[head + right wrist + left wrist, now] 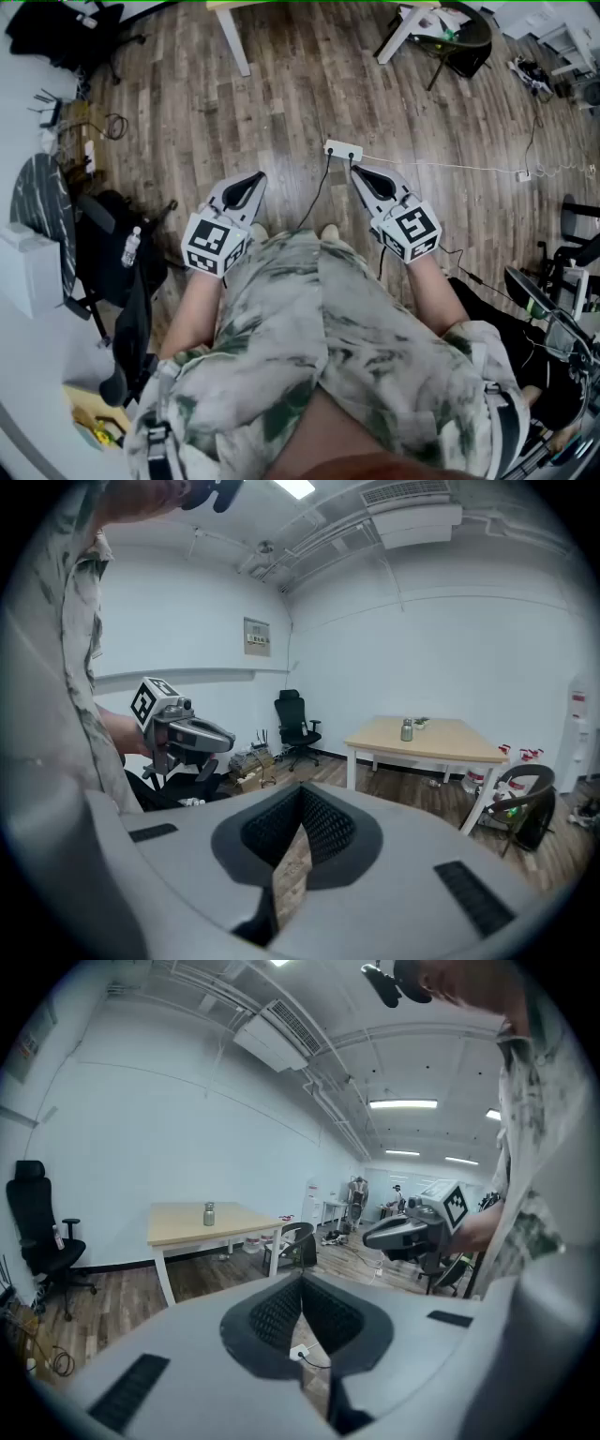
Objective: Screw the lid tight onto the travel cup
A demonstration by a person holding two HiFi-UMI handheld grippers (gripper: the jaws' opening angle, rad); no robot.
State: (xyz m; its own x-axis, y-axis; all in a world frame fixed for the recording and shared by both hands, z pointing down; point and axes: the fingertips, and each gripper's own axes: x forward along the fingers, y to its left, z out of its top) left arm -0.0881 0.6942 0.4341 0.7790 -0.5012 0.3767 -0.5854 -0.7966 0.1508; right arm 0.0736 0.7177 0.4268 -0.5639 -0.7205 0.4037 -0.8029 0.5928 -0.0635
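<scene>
Wood-plank floor (309, 84), white walls (422, 658), pale table (445, 733)

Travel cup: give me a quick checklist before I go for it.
1. Cup upright on table: ok.
2. Lid seated on cup: cannot tell, too far off.
3. Left gripper empty, jaws shut: ok.
4. Right gripper empty, jaws shut: ok.
5. Cup within reach: not ok, the table is across the room.
6. Walkway: not ok, a power strip lies on the floor just ahead.

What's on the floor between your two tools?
Head view: a black cable runs between the left tool and right tool, from a white power strip.
</scene>
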